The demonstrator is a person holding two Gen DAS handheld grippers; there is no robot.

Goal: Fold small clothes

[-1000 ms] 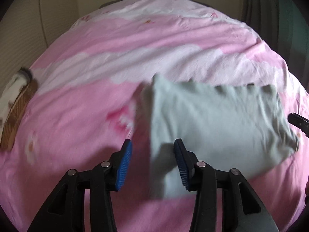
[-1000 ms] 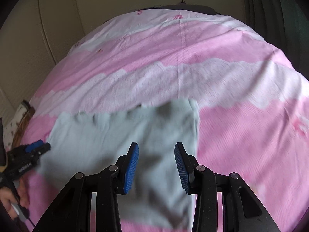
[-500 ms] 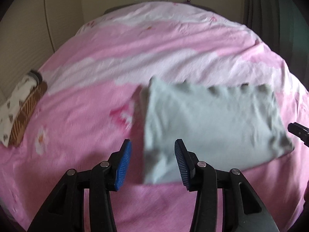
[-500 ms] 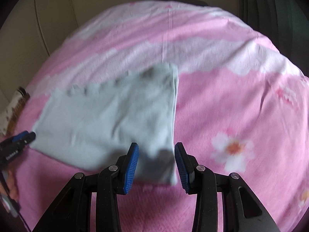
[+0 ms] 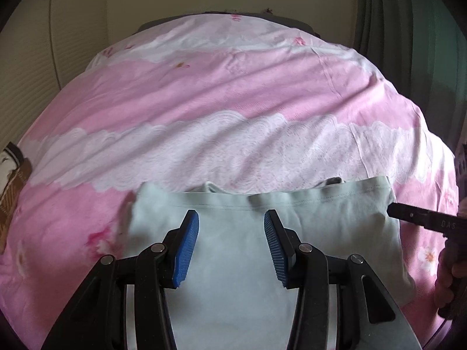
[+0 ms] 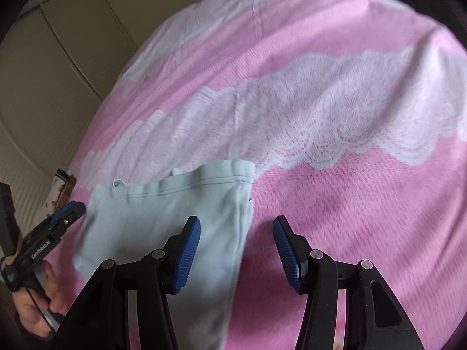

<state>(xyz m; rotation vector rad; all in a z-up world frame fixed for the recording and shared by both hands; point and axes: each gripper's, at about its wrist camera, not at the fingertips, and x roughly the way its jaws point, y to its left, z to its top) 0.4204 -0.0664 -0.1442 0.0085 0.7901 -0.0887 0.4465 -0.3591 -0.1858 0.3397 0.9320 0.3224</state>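
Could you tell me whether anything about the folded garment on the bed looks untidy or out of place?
Slightly: along the far edge of the pale green garment, an inner layer pokes out past the hem and the hem bunches into small ripples. Otherwise it lies flat on the pink bedspread.

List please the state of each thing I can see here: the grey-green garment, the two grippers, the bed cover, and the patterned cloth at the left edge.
Grey-green garment: folded, lying flat on the cover, not gripped.
Left gripper: open, nothing pinched, above the garment.
Right gripper: jaws opening, over the garment's right edge, no pad pressing on it.
Pink bed cover: spread out, lightly wrinkled.
Patterned cloth: at the cover's left edge, mostly out of view.
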